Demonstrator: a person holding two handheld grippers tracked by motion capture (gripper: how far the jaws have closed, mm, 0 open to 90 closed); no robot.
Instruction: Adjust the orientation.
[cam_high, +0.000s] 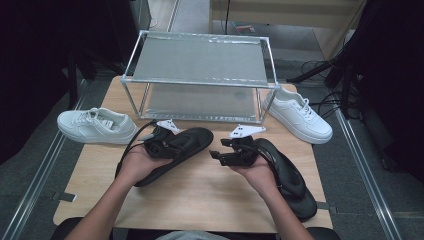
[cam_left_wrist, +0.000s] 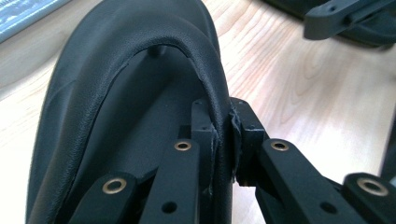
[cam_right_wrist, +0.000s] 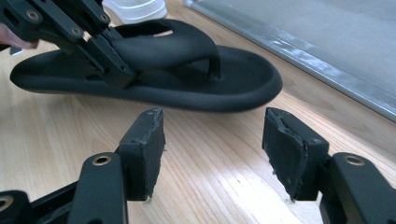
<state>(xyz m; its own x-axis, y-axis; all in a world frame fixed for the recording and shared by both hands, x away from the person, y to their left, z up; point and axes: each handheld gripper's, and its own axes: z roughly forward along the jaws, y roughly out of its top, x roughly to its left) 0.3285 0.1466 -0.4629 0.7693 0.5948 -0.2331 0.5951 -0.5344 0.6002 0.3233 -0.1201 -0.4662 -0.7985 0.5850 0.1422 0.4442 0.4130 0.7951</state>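
On the wooden table (cam_high: 200, 200) lie two black flip-flops. My left gripper (cam_high: 174, 145) is shut on the strap of the left flip-flop (cam_high: 195, 141). In the left gripper view the pads (cam_left_wrist: 204, 133) pinch the strap (cam_left_wrist: 205, 88) from both sides, my left gripper (cam_left_wrist: 224, 128) aimed along the sole. My right gripper (cam_high: 216, 156) stands open over bare wood, its jaws pointing left toward that flip-flop (cam_right_wrist: 233, 88). Nothing is between the pads (cam_right_wrist: 147, 140) of my right gripper (cam_right_wrist: 212, 144). The other flip-flop (cam_high: 292, 182) lies under the right hand.
A metal-framed rack (cam_high: 200, 60) with two shelves stands at the back of the table. One white sneaker (cam_high: 97, 126) sits to its left, another white sneaker (cam_high: 300, 115) to its right. Dark floor and cables surround the table.
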